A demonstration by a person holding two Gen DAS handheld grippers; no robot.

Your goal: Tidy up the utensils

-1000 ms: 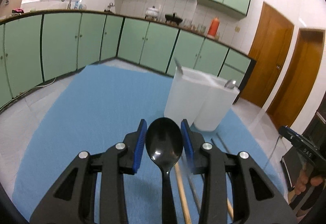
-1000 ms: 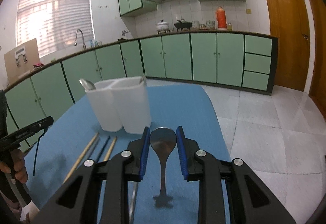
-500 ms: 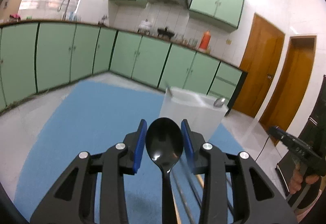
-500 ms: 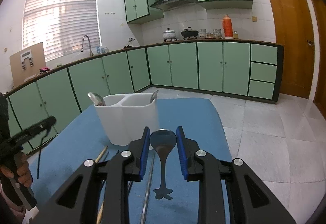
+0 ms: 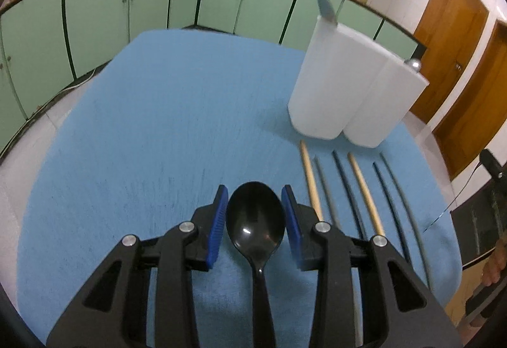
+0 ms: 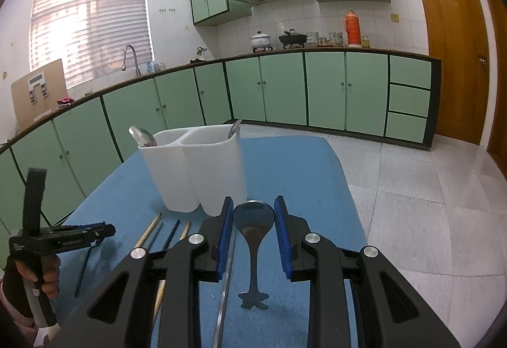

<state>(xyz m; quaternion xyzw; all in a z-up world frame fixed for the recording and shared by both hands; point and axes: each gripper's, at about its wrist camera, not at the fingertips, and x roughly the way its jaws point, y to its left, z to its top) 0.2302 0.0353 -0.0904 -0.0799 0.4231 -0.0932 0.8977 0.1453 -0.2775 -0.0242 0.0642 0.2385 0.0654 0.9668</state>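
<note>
My left gripper [image 5: 255, 211] is shut on the bowl of a black spoon [image 5: 255, 223], whose handle runs back toward the camera. It hangs tilted down over the blue tabletop [image 5: 158, 126]. A white two-compartment utensil holder [image 5: 348, 88] stands ahead to the right, with utensils poking out of it. My right gripper [image 6: 253, 218] is shut on a metal spoon [image 6: 253, 221], its handle hanging below. In the right wrist view the holder [image 6: 196, 167] stands just beyond the fingers, with a metal spoon [image 6: 141, 136] in its left compartment. The left gripper [image 6: 101, 229] shows at the lower left.
Several chopsticks, wooden [image 5: 310, 177] and dark [image 5: 347, 186], lie side by side in front of the holder. Green cabinets [image 6: 285, 88] line the walls, and wooden doors [image 6: 450, 47] are at the right. A hand [image 6: 47, 272] grips the left tool.
The left gripper has dropped and tipped down toward the table, so the holder now sits upper right and the chopsticks show. The right gripper has barely moved. Both spoons stay gripped.
</note>
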